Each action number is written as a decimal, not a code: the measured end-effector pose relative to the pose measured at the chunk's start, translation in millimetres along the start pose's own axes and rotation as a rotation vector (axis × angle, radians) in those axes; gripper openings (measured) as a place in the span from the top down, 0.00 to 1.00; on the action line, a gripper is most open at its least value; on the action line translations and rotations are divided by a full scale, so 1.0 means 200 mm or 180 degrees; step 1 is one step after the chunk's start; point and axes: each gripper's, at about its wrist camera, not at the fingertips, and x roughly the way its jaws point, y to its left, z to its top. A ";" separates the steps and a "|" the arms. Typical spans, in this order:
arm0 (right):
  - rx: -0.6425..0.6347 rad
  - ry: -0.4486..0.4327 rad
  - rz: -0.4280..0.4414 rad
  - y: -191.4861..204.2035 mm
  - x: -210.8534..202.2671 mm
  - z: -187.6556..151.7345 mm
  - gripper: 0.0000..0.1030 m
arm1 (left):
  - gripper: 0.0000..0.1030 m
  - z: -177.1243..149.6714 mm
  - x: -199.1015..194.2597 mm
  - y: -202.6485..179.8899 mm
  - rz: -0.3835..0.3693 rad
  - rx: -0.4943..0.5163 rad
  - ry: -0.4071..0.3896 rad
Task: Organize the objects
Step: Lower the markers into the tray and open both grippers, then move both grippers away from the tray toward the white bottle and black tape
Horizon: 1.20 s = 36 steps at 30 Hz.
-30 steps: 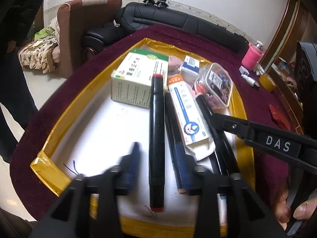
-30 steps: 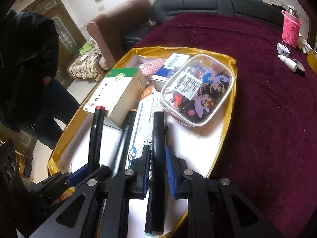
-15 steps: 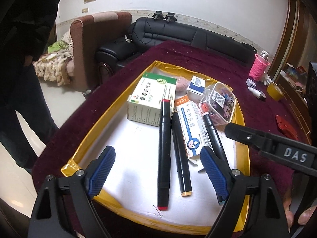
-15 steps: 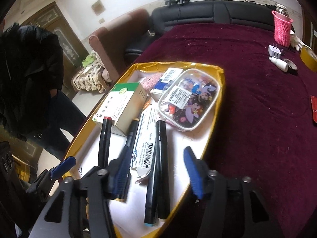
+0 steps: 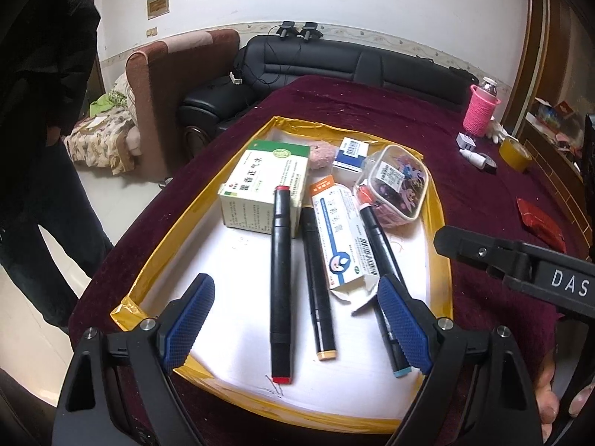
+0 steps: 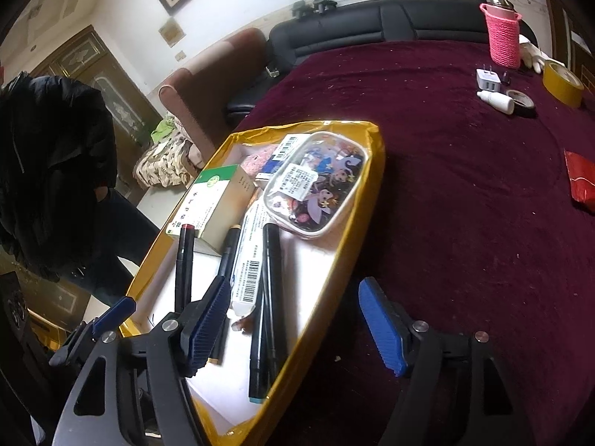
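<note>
A gold-rimmed tray [image 5: 174, 238] holds a green-white box [image 5: 266, 186], a long white box [image 5: 340, 238], a cartoon pouch [image 5: 394, 186] and three black markers. They are red-capped [image 5: 280, 282], tan-capped [image 5: 316, 286] and blue-capped [image 5: 383, 282]. My left gripper [image 5: 293, 297] hovers wide open above the red-capped marker without touching it. My right gripper [image 6: 293, 297] hangs over the tray's right rim [image 6: 357, 245]. Its jaws are opening, the blue-capped marker [image 6: 275, 297] lies loose below, and nothing is gripped.
On the maroon cloth [image 6: 465, 186] to the right lie a red packet [image 6: 580, 182], a yellow tape roll [image 6: 561, 83], a white charger [image 6: 489, 80], a dropper bottle [image 6: 496, 100] and a pink-sleeved bottle [image 6: 504, 37]. A person in dark clothes [image 5: 41, 111] stands left of the table.
Both grippers have opened and drawn back and up from the tray. The right one let go of the black marker, and the left one widened around the red-capped marker.
</note>
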 end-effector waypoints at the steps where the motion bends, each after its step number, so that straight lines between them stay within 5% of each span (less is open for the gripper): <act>1: 0.0015 -0.0009 0.0005 -0.01 -0.01 0.00 0.25 | 0.14 0.00 0.00 -0.01 0.0003 0.0017 0.0004; 16: 0.0272 -0.0157 0.0097 -0.24 -0.14 -0.02 0.22 | 0.14 0.00 -0.04 -0.27 0.0108 0.0389 0.0070; 36: 0.0848 -0.0364 0.0022 -0.77 -0.33 -0.02 0.19 | 0.14 -0.01 0.05 -0.75 0.0106 0.1013 0.0238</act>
